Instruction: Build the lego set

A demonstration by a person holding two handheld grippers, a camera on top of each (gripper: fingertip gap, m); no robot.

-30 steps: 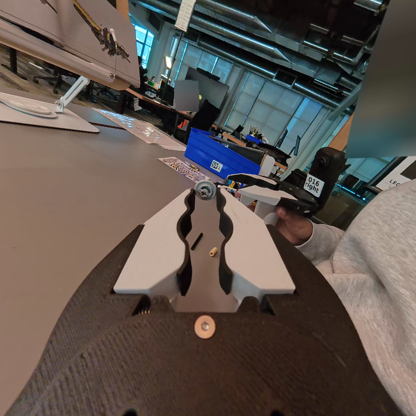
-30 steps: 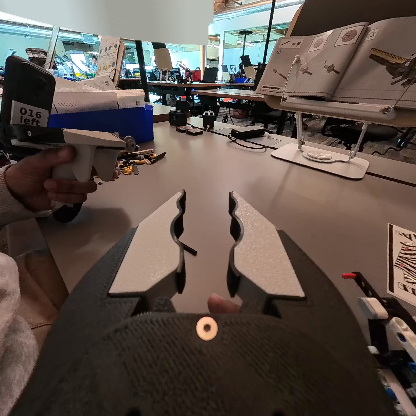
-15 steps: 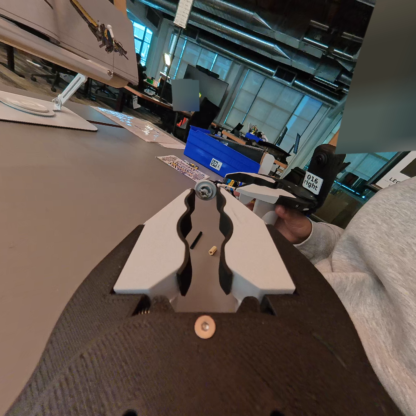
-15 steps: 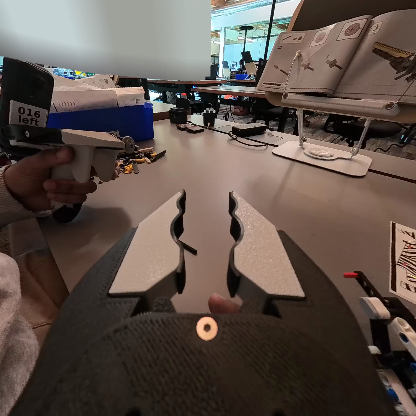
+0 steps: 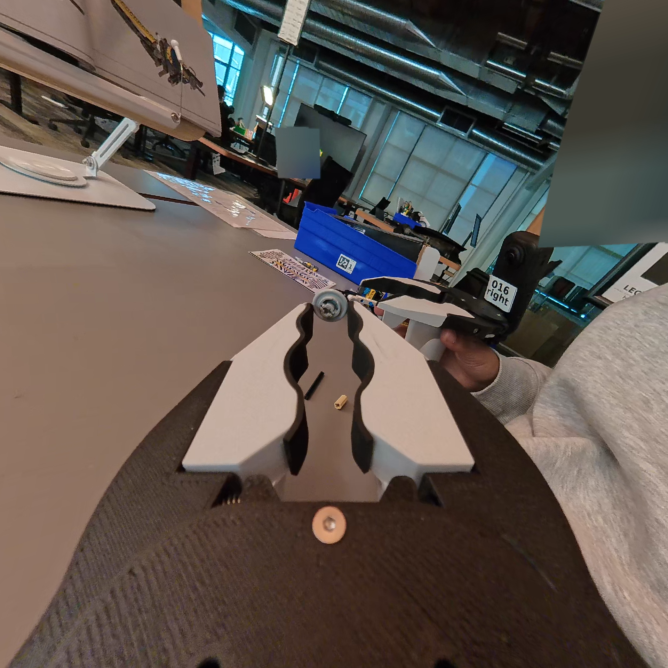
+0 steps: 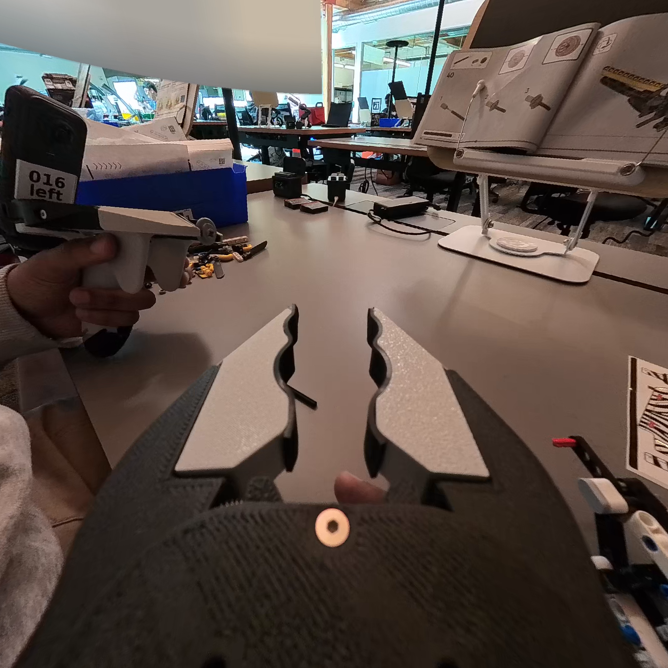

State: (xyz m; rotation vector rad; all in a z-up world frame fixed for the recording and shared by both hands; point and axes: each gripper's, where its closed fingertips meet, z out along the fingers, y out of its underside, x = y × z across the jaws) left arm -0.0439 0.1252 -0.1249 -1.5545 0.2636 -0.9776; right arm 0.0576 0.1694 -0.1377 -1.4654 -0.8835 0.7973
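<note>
Left tool (image 5: 329,311), grey two-finger type with black wavy inner pads: clenched at its tips on a small grey round pulley-like Lego wheel (image 5: 329,310) with a cross-shaped hub, held clear above the grey-brown counter (image 5: 108,325). Right tool (image 6: 332,314), same make: released, jaws apart and empty, hovering low over the counter. Thin black Lego axle rod (image 5: 313,385): loose on the counter below and between the left tool's fingers; in the right wrist view it lies just under that tool's left finger (image 6: 302,397). Small tan cylindrical Lego bush (image 5: 339,401): loose on the counter, just right of the rod. Partly built black, white and blue Lego assembly with a red pin (image 6: 614,524): on the counter to the right of the right tool, edge of frame, extent hidden. Scattered yellow and black loose Lego pieces (image 6: 220,258): beyond the left tool, before a blue plastic bin (image 6: 162,195). Open instruction booklet on a white stand (image 6: 542,90): far ahead of the right tool. Status, as judged: mid-build; wheel in hand, rod and bush not yet joined to it, many pieces unplaced.
</note>
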